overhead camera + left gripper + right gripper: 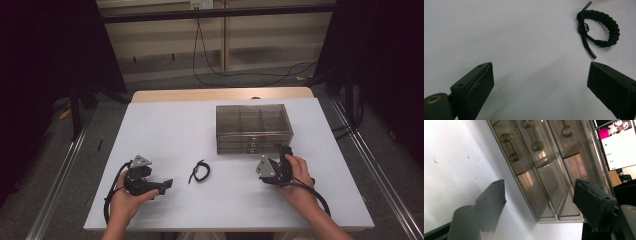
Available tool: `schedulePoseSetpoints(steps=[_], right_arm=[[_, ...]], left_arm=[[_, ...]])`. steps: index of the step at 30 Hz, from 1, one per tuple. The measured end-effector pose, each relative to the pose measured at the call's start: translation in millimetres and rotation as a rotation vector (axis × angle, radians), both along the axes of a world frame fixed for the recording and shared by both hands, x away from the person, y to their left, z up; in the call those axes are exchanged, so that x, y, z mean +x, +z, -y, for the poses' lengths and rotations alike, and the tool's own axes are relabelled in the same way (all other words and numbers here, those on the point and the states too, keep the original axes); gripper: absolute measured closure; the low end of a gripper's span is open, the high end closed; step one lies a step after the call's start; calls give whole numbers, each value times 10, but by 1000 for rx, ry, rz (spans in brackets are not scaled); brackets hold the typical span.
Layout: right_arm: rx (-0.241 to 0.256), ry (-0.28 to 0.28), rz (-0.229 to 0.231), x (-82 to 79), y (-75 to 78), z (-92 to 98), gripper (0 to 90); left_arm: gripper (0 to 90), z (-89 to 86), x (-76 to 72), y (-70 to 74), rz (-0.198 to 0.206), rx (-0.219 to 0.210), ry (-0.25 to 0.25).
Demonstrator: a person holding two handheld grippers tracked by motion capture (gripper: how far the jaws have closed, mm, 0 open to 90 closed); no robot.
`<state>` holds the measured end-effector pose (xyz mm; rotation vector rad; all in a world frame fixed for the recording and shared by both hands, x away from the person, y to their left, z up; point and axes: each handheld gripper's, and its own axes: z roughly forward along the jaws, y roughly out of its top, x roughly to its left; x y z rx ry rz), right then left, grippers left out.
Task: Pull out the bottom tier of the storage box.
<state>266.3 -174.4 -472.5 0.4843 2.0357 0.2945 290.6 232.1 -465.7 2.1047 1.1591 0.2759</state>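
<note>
Both jaws spread, empty: left hand-held gripper [167, 184] faces the bracelet [199, 171]; right hand-held gripper [283, 150] faces the drawer box [253, 127]. Risk: the flat bracelet could slip along the worktop [165, 130].

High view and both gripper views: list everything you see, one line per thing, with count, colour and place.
table: one, white top, centre of the high view.
drawer box: one, smoky clear plastic, three drawers with knob handles, right of centre toward the far edge.
braided bracelet: one, black, lying loose on the table between the two grippers, nearer the left one.
cables: a few, black, on the floor beyond the table.
monitor: one, lit white and pink, past the box in the right gripper view.
left gripper: one, black, fingers open, aimed toward the bracelet.
right gripper: one, black, fingers open, just in front of the drawers.
hands: two, at the near edge.
</note>
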Motion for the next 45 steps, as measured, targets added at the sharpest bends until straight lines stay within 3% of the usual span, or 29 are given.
schedulePoseSetpoints(steps=[11,12,14,27,45], right_arm=[[-20,11,18,0,-54,-78,351],[-49,34,36,14,-48,-80,365],[-29,17,33,9,-56,-100,370],[-46,35,27,35,-75,-156,475],[-51,43,26,82,-109,-253,540]], left_arm=[[70,0,7,-5,-1,-1,2],[70,-5,8,0,1,2,2],[70,-9,8,0,1,-2,3],[74,-3,22,-19,-2,10,-1],[77,12,31,-29,-3,5,-1]])
